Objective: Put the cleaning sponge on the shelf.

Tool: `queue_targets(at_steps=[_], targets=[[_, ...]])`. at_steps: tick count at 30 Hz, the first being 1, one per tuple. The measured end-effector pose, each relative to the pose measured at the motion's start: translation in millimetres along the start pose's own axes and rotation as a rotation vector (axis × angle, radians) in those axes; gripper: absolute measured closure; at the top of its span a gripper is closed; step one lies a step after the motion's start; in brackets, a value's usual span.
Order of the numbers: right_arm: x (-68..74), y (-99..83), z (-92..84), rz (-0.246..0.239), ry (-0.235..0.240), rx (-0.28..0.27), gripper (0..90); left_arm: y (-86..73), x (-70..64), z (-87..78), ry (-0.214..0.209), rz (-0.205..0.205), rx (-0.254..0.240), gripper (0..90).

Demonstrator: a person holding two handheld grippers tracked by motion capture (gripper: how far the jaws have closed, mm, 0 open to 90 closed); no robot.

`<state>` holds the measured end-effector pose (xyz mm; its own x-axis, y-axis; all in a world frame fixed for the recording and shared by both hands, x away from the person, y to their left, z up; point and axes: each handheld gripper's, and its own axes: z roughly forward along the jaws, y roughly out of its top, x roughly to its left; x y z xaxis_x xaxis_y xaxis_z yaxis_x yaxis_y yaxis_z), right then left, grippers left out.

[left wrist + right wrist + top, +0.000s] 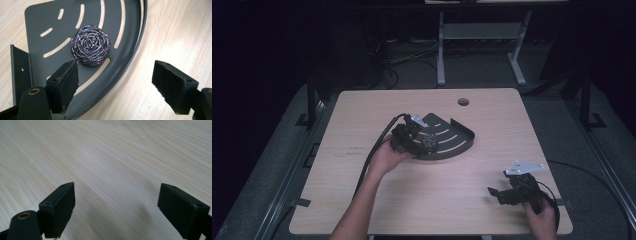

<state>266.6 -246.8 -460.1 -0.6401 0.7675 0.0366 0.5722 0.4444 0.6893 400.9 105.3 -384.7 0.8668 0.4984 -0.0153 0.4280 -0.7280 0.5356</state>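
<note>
Left gripper (115, 82) fingers apart, empty, over the rim of the dark slotted tray (37, 20). Steel wool scrubber (90, 45) sits on tray, just ahead of the left finger. Right gripper (116, 207) fingers apart, over bare counter (112, 157).

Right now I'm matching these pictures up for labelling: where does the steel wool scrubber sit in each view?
High view: the scrubber lies centre-left on the dark slotted tray, at the left gripper.
Left gripper view: upper centre, just beyond the open jaws.
Right gripper view: bare tabletop, no scrubber.
Shared landmark: the tray's curved slots.
</note>
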Motion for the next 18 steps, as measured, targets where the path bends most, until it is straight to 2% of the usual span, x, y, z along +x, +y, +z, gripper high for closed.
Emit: queue_targets(at_steps=[10, 13, 18], targets=[[-0.9, 0.0, 0.7, -0.006, 0.0, 0.003, 14.0, -13.5, -6.2, -5.9, 0.01, -0.004, -0.003, 20.7], [0.1, 0.2, 0.8, -0.005, -0.002, 0.004, 14.0, -20.7, -8.0, -6.6, 0.01, -0.02, -0.012, 20.7], [0.7, 1.2, 1.8, -0.013, -0.003, 0.004, 14.0, -26.6, -12.0, -9.1, 0.008, -0.014, -0.016, 20.7]])
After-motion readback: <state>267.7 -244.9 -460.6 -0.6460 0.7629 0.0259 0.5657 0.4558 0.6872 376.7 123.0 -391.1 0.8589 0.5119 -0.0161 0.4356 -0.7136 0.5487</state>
